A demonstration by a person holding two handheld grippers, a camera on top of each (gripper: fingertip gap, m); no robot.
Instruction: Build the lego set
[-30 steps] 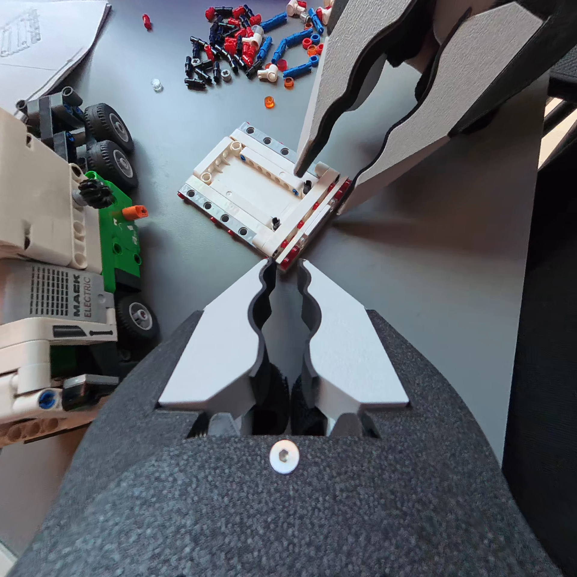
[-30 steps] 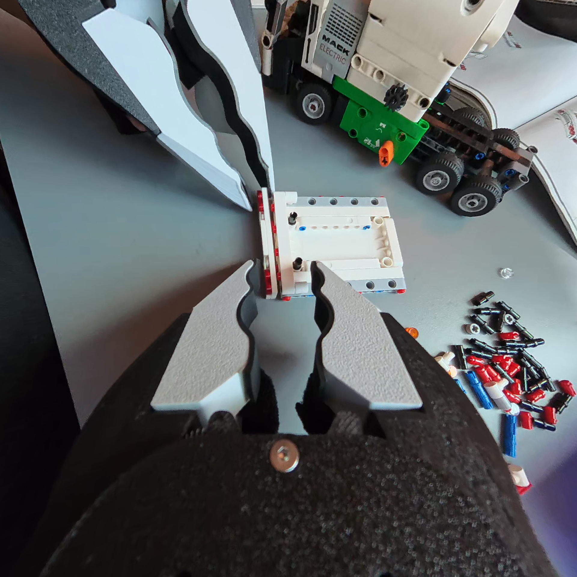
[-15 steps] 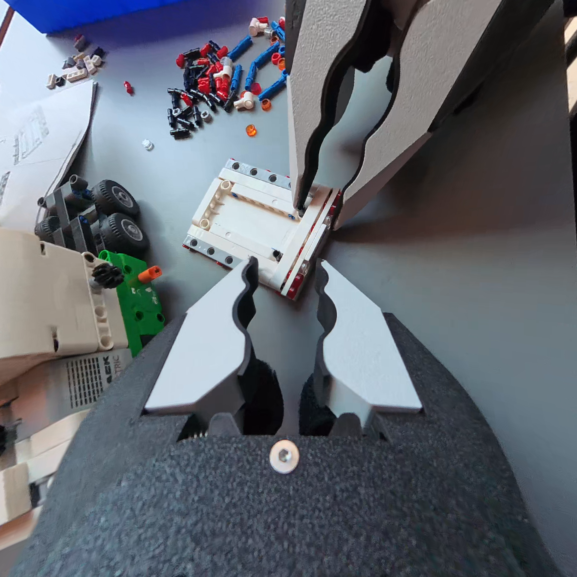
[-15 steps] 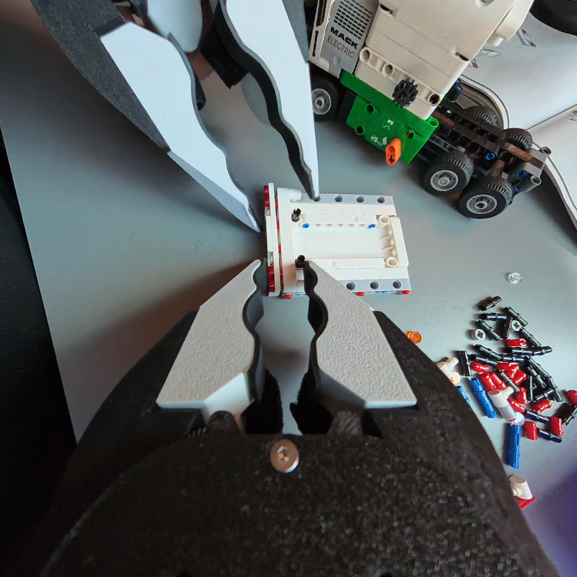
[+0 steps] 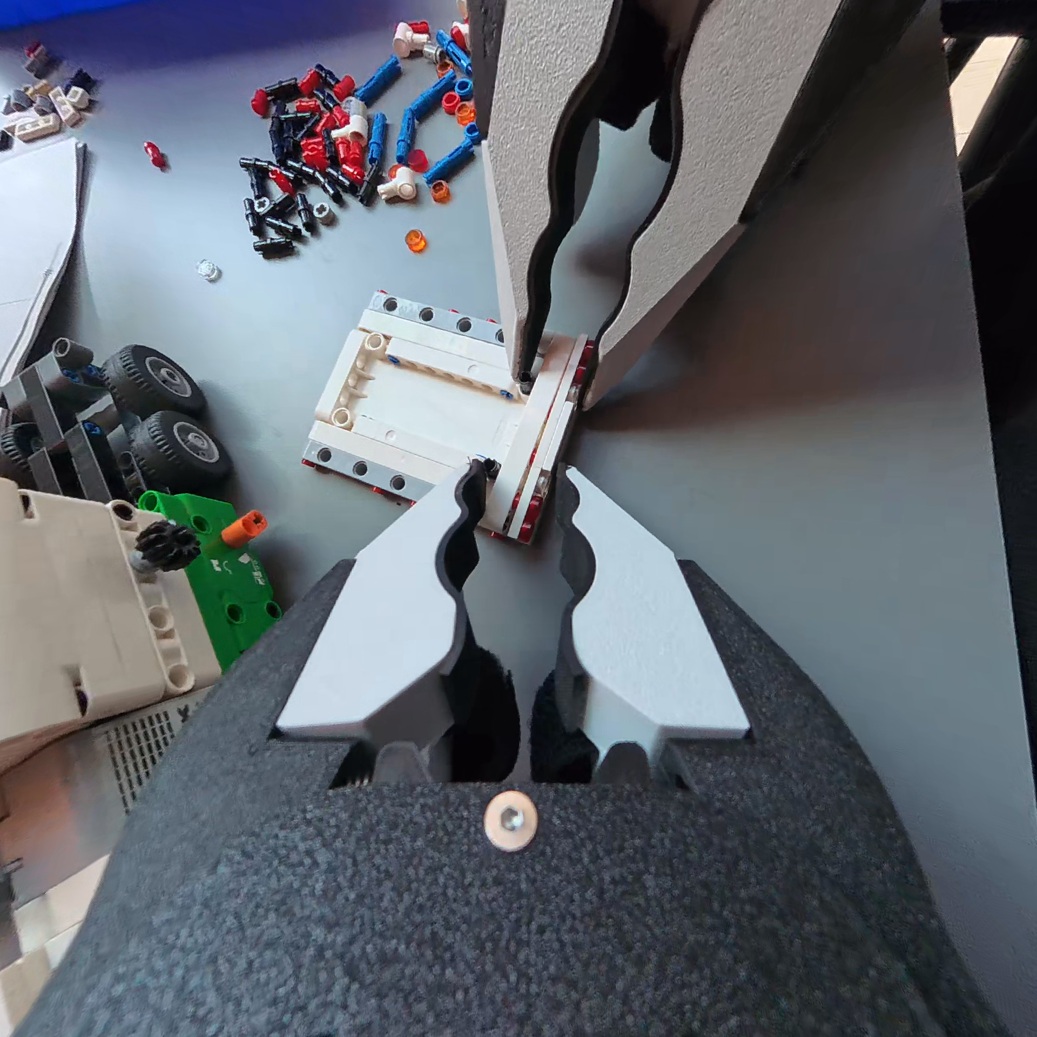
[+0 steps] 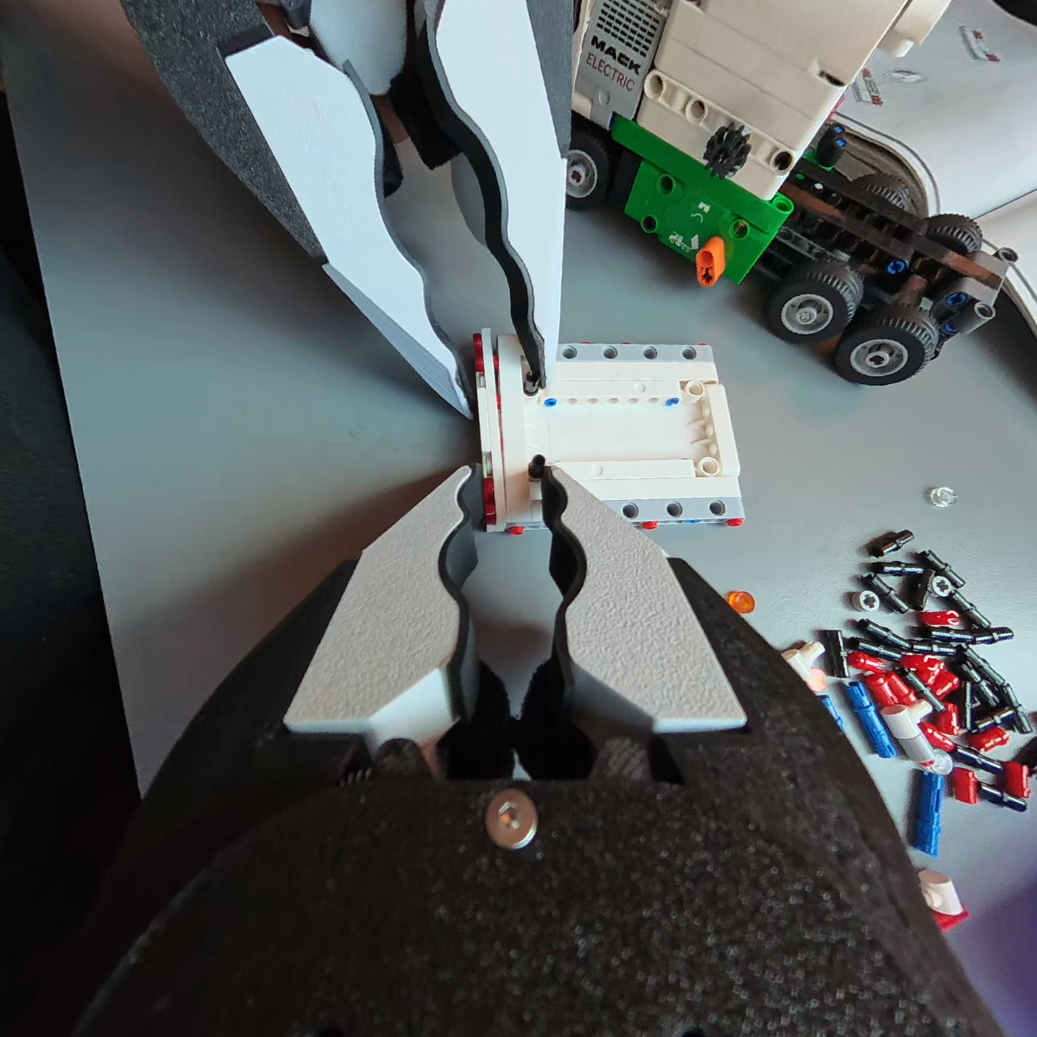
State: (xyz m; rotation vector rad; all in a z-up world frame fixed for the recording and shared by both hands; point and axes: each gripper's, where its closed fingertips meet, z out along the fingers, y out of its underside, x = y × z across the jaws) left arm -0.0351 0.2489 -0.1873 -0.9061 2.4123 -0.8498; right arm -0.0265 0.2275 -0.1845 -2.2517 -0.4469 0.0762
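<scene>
Both handheld grippers are working on one piece: a flat white brick-built panel with grey holed beams along two sides and red studs along its raised end wall [image 6: 609, 435], lying on the grey tabletop [image 6: 235, 426].

Left gripper [image 5: 519, 477]: jaws partly open, straddling one end of the raised wall. The left fingertip [image 5: 474, 477] is sitting against the wall's inner face beside a small black pin; the right fingertip [image 5: 569, 482] is standing just beside the red-studded outer face, a narrow gap showing. Not clamping.

Right gripper [image 6: 508, 480]: jaws closed in on the opposite end of the same wall, one pad on the red-studded outer face, the other at the inner face beside a second black pin. Appears to be gripping.

Around: a white-and-green toy truck with black wheels [image 6: 724, 112] beyond the panel; a scatter of red, blue and black connector pins [image 6: 943, 673]; a clear round stud [image 6: 941, 496]; an orange round stud [image 6: 740, 601]; white paper sheets [image 5: 33, 235].
</scene>
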